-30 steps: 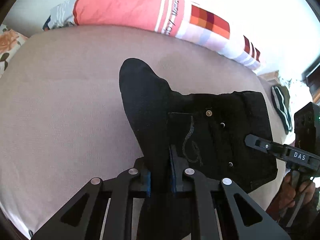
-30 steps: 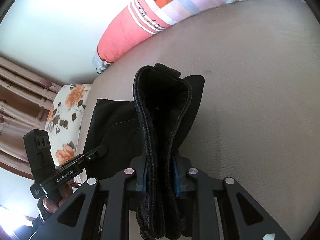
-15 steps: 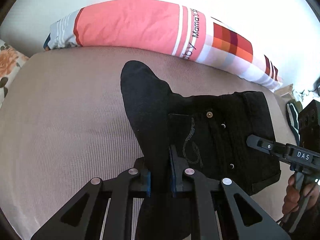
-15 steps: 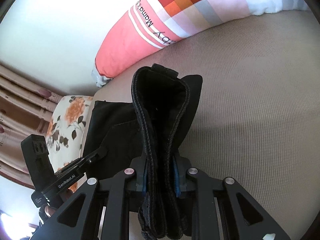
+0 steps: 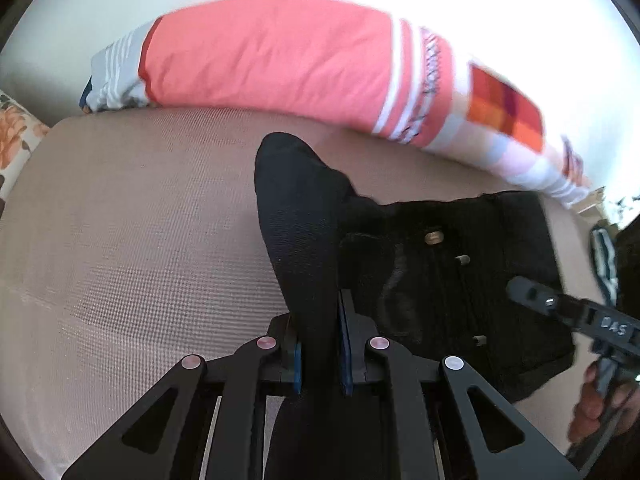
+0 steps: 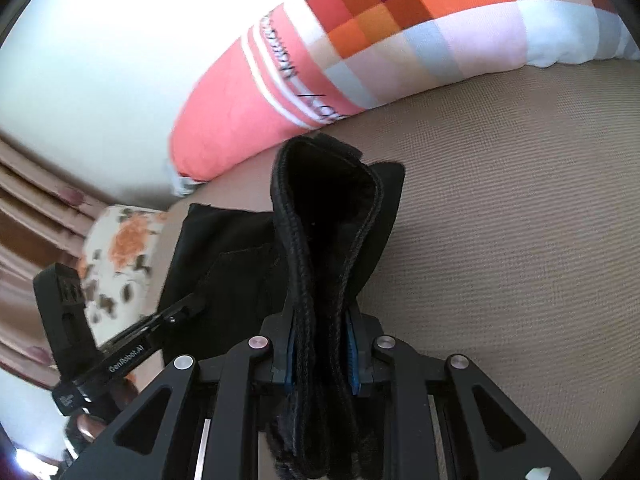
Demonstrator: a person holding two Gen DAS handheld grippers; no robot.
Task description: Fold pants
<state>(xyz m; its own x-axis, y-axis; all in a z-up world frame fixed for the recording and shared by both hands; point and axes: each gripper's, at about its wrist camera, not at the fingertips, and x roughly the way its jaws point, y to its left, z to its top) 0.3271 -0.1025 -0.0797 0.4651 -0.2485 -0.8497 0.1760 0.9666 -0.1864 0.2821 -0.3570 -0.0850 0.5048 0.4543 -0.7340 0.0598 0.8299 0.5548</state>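
Left gripper [image 5: 319, 344] and right gripper [image 6: 322, 354] both clamp bunched edges of the black pants [image 5: 460, 272] on the tan mattress [image 5: 140, 240]; carry both edges level, lay them square over the far part.

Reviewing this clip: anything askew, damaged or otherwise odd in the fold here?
Nothing stands out. The left gripper and right gripper each pinch a bunched end of the black pants, whose waist lies flat on the beige bed. The pillow is undisturbed.
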